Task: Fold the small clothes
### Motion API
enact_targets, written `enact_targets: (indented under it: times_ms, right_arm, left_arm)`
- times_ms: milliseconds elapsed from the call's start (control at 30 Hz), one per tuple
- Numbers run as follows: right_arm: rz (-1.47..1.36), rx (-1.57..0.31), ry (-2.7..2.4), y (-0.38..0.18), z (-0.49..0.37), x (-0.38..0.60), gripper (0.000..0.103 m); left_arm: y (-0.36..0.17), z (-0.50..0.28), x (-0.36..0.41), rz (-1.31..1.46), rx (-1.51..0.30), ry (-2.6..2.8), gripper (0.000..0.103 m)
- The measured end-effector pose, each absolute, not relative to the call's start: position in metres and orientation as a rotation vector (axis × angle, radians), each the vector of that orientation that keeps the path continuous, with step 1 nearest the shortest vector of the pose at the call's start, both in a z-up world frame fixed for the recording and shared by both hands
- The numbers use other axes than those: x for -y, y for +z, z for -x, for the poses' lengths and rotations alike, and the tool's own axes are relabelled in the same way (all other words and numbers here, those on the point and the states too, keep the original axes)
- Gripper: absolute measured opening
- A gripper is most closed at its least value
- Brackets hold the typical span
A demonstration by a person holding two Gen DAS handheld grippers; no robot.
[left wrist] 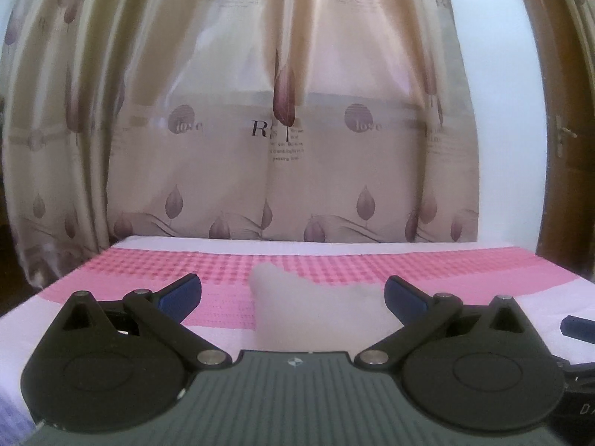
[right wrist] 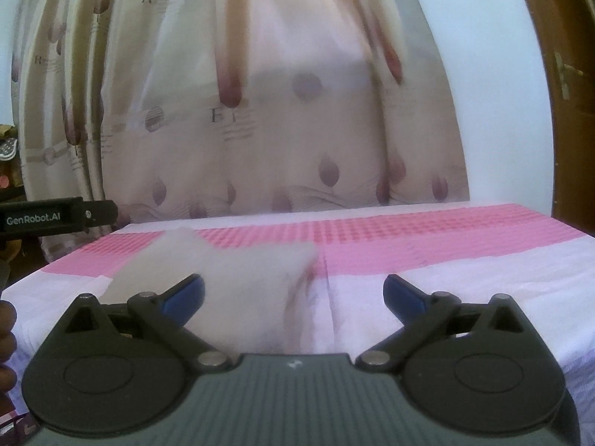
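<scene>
So both grippers are up over the bed, which has a pink-and-white checked sheet on it. One small pale cloth is lying on the sheet, and that's the only garment I can count. No baskets, boxes or bins in either view, so nothing is sitting inside anything.

Left gripper: jaws spread wide, blue pads well apart, nothing pinched. In the left wrist view the cloth lies on the sheet ahead and shows in the gap between the fingers, but the pads don't touch it. It has a pointed bit sticking out toward the far edge of the bed.

Right gripper: also wide open, holding nothing. In the right wrist view the cloth sits left of centre, partly behind the left finger, and it's pretty blurred, so I can't tell how many layers it's in. A crease in the sheet runs toward the near edge just beside it.

Behind the far edge hangs one curtain with purple leaf prints. One brown door with a handle is past the right edge of the bed.
</scene>
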State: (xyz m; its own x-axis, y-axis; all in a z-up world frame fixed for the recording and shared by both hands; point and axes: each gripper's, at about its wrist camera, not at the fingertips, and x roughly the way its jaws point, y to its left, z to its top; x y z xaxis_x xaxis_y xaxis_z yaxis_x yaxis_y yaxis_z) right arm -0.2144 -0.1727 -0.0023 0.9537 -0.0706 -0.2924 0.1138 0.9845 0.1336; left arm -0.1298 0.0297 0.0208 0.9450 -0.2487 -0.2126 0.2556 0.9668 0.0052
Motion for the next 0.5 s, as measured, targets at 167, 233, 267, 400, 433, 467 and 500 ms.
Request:
enact_targets:
  times_ms: [167,233,267,400,433,467,500]
  right_arm:
    - [-0.131,-0.298,-0.09,-0.0027,0.214,0.1687,0.103]
    - [-0.128,-0.299,-0.093,-0.0027,0.2144,0.1671,0.103]
    - [-0.127,-0.299,-0.092,-0.0026,0.2143,0.1668,0.103]
    - [-0.121,-0.299,-0.093,-0.0029,0.2142,0.1658,0.103]
    - [-0.121,-0.302,-0.092,-0.0032,0.214,0.1658,0.103]
    - [-0.121,-0.304,-0.092,-0.0035,0.2139,0.1659,0.103]
    - [-0.12,-0.306,-0.093,-0.0038,0.214,0.1667,0.103]
  left_arm:
    - [0.0187,0.1306,-0.035,-0.021,-0.222,-0.271,0.103]
    - [0.0177,0.1304,-0.0361,-0.019,-0.226,-0.268,0.103]
    - [0.0171,0.1301,-0.0368,-0.017,-0.229,-0.269,0.103]
    - [0.0154,0.1305,-0.0379,-0.019,-0.233,-0.265,0.103]
    - [0.0148,0.1304,-0.0383,-0.018,-0.235,-0.266,0.103]
    - [0.0142,0.1306,-0.0387,-0.017,-0.236,-0.264,0.103]
    - [0.0137,0.131,-0.0389,-0.019,-0.236,-0.264,0.103]
